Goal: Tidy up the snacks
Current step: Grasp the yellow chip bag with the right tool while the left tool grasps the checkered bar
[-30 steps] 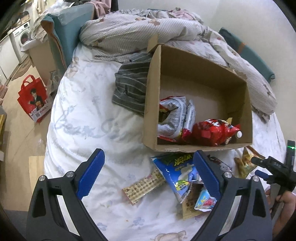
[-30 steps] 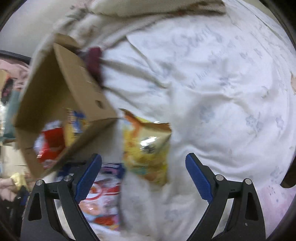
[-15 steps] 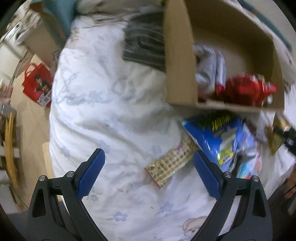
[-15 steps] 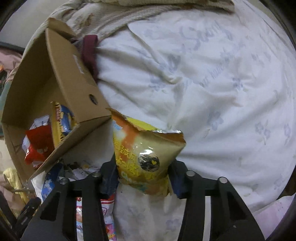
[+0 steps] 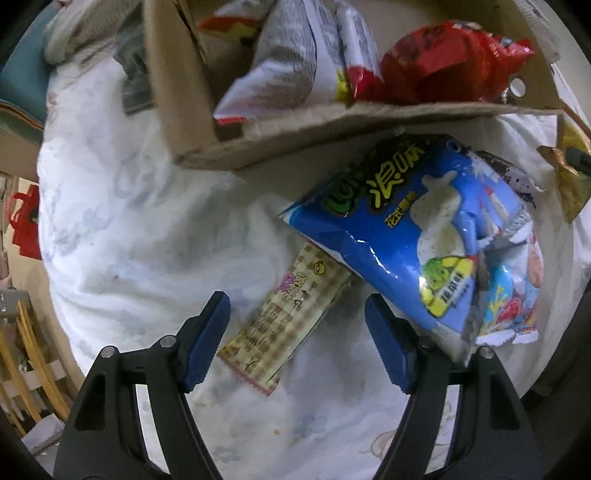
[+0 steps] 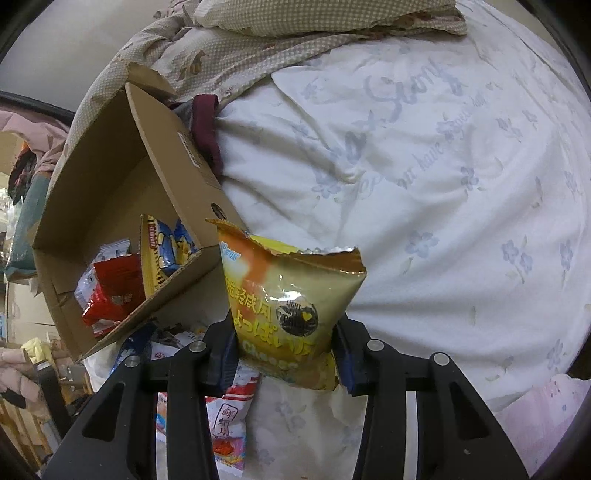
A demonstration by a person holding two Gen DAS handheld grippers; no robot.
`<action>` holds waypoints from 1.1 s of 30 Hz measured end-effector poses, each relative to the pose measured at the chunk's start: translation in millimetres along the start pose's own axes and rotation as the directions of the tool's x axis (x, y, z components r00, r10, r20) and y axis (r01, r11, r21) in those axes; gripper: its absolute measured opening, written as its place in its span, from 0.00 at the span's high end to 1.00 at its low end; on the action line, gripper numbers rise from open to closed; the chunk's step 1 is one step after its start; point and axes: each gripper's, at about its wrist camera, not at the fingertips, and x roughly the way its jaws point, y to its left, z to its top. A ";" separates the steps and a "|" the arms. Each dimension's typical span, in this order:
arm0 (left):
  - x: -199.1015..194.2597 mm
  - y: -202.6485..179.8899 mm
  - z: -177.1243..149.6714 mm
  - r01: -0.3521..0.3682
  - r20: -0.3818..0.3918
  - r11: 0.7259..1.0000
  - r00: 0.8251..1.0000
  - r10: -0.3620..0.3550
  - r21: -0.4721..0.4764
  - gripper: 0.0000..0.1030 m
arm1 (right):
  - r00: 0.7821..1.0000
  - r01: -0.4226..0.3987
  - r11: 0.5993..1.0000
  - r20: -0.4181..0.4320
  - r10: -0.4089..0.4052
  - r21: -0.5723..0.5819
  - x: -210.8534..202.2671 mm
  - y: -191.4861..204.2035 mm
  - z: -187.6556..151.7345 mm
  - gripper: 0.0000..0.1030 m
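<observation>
My right gripper (image 6: pixel 284 354) is shut on a yellow cheese snack bag (image 6: pixel 288 295) and holds it just right of the cardboard box (image 6: pixel 110 177). The box holds red, white and yellow-blue packets (image 6: pixel 114 291). In the left wrist view my left gripper (image 5: pixel 295 332) is open, its jaws on either side of a checkered beige snack packet (image 5: pixel 291 321) lying on the white bedsheet. A big blue chip bag (image 5: pixel 410 229) lies to its right, over other packets. The box's front wall (image 5: pixel 332 129) stands just beyond, with white and red bags (image 5: pixel 443 70) inside.
The white flowered bedsheet (image 6: pixel 443 184) spreads to the right. A beige quilt (image 6: pixel 295 33) and a dark red cloth (image 6: pixel 207 125) lie behind the box. More packets (image 6: pixel 225 424) lie under my right gripper. The bed's left edge (image 5: pixel 48 258) drops to the floor.
My right gripper has closed on the yellow bag and lifted it a little. My left gripper has moved down and forward toward the checkered packet, its jaws narrowing around it.
</observation>
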 end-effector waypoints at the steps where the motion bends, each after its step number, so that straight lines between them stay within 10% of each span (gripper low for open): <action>1: 2.8 -0.6 0.2 -0.006 -0.006 1.000 1.000 0.006 0.004 0.31 | 1.000 -0.002 1.000 0.002 0.002 -0.001 0.0 -0.5 0.2 0.56; 8: -3.4 -0.3 -9.8 -0.009 -0.006 1.000 1.000 0.009 0.012 0.74 | 1.000 -0.023 1.000 0.005 0.023 -0.009 -5.4 -0.4 -2.7 0.56; 20: -48.3 2.6 -58.8 0.098 0.033 0.991 0.995 -0.095 -0.087 0.78 | 0.998 -0.061 0.998 0.025 0.062 -0.030 -16.2 7.2 -14.8 0.56; 33: -112.3 45.1 -96.5 0.090 0.227 0.961 0.973 -0.030 -0.262 0.78 | 0.985 -0.161 0.978 0.046 0.168 -0.135 -35.5 35.8 -50.1 0.57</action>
